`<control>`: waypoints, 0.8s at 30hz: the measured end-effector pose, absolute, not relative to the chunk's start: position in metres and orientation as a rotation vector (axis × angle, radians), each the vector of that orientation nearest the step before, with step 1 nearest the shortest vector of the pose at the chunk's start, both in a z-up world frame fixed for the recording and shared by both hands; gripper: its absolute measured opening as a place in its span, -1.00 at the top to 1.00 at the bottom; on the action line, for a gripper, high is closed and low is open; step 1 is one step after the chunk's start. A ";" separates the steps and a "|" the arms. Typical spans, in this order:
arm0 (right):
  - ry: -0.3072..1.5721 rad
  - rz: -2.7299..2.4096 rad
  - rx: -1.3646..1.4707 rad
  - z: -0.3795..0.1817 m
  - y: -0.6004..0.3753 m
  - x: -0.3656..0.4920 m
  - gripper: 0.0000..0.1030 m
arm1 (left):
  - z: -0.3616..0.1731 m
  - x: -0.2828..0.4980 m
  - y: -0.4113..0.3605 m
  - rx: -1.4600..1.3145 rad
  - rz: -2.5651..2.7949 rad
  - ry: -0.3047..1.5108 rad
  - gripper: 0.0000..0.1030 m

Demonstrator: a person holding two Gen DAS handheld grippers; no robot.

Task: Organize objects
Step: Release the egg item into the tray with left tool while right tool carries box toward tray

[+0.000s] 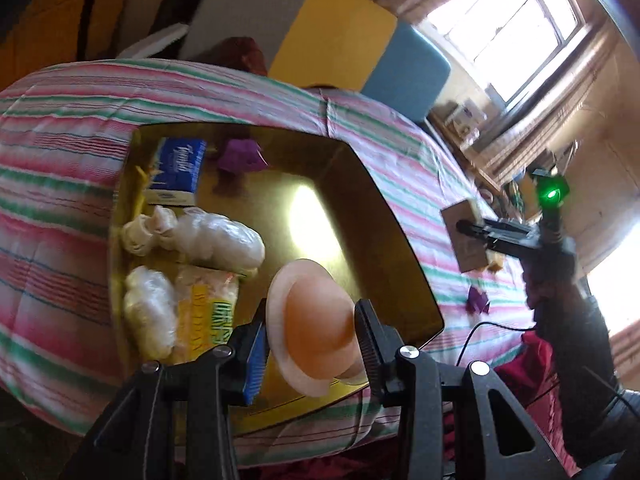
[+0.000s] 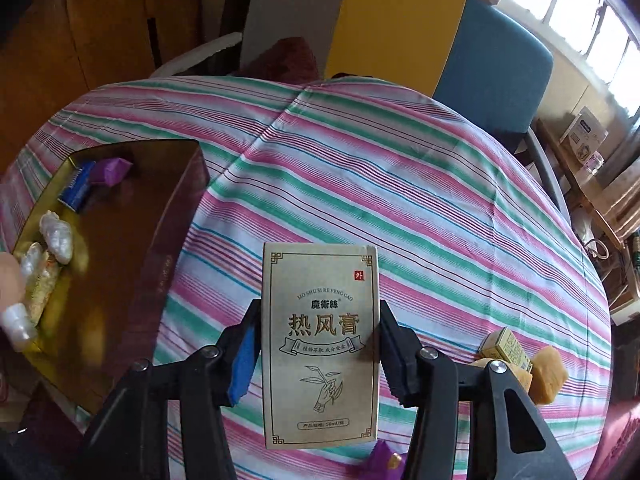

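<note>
Two grippers: both loaded.
Left wrist view: left gripper (image 1: 310,338) clamps a pale disc (image 1: 310,320) over the gold tray (image 1: 400,232) near edge; tray centre bare, packets (image 1: 200,240) along its left side.
Right wrist view: right gripper (image 2: 316,354) clamps a beige box (image 2: 320,344) above striped cloth (image 2: 420,200), tray at frame left.

Inside the gold tray (image 1: 380,184): one blue box (image 1: 176,170), one purple wrapper (image 1: 240,154), three white plastic-wrapped bundles (image 1: 216,236), one yellow packet (image 1: 208,316). Beside the tray: one beige carton (image 2: 320,344), two purple wrappers.
</note>
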State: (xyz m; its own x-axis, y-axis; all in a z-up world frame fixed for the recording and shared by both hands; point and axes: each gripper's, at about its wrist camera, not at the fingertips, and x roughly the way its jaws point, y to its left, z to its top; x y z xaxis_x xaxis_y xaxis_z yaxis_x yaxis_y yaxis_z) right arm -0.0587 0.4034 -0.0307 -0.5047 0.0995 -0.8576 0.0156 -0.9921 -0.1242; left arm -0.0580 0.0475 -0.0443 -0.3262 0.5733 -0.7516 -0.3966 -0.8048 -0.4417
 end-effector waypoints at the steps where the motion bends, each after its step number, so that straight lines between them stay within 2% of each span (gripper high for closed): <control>1: -0.177 2.686 -1.526 -0.027 0.399 -0.054 -0.04 | -0.048 -0.060 0.052 -1.331 2.136 -0.215 0.21; 5: -0.180 2.720 -1.486 -0.014 0.383 -0.040 -0.04 | -0.064 -0.069 0.063 -1.383 2.105 -0.162 0.21; 15: -0.226 2.805 -1.434 0.014 0.344 -0.036 -0.04 | -0.083 -0.078 0.059 -1.444 2.092 -0.160 0.21; 24: -0.244 2.910 -1.562 0.010 0.272 -0.060 -0.04 | -0.087 -0.075 0.054 -1.437 2.123 -0.139 0.14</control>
State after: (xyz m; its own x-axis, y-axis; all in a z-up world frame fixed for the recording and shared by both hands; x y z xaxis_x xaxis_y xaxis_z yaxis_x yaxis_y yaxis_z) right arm -0.0599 0.2722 0.0104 -0.5438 -0.0801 -0.8354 0.2183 -0.9747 -0.0486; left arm -0.0751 0.0545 -0.0870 -0.2635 0.5047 -0.8221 -0.3929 -0.8345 -0.3863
